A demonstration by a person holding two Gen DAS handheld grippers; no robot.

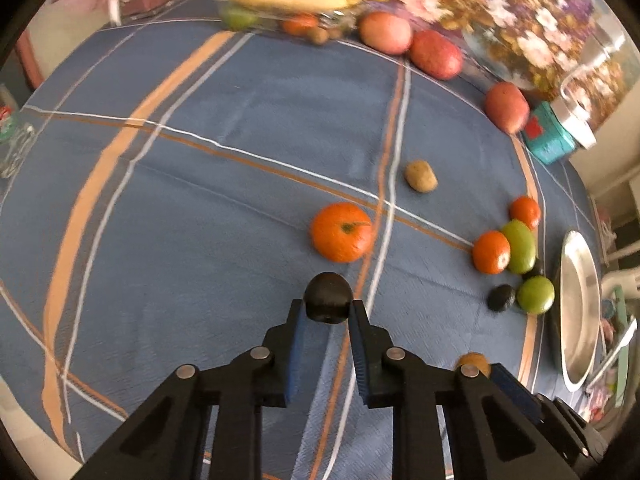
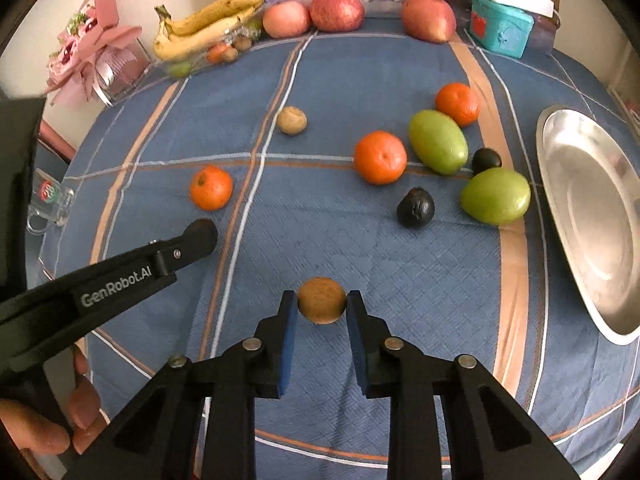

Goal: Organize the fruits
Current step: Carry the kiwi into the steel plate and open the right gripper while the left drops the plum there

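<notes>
My left gripper [image 1: 328, 310] is shut on a small black fruit [image 1: 328, 296] held above the blue cloth, just short of an orange [image 1: 342, 231]. My right gripper [image 2: 322, 308] is shut on a small brown fruit [image 2: 321, 300]; it also shows at the lower right of the left wrist view [image 1: 474, 360]. The left gripper shows in the right wrist view [image 2: 200, 236], near the same orange [image 2: 211, 187]. Two more oranges [image 2: 380, 157] [image 2: 457, 103], two green fruits [image 2: 438, 141] [image 2: 495, 195], two black fruits [image 2: 416, 207] [image 2: 486, 160] and a brown fruit [image 2: 292, 120] lie on the cloth.
A silver tray [image 2: 592, 208] lies at the right table edge. At the back stand a glass dish with bananas [image 2: 208, 24], three red apples [image 2: 338, 11], a teal box [image 2: 500, 28] and a pink bouquet [image 2: 92, 60]. A glass mug [image 2: 48, 204] sits at the left edge.
</notes>
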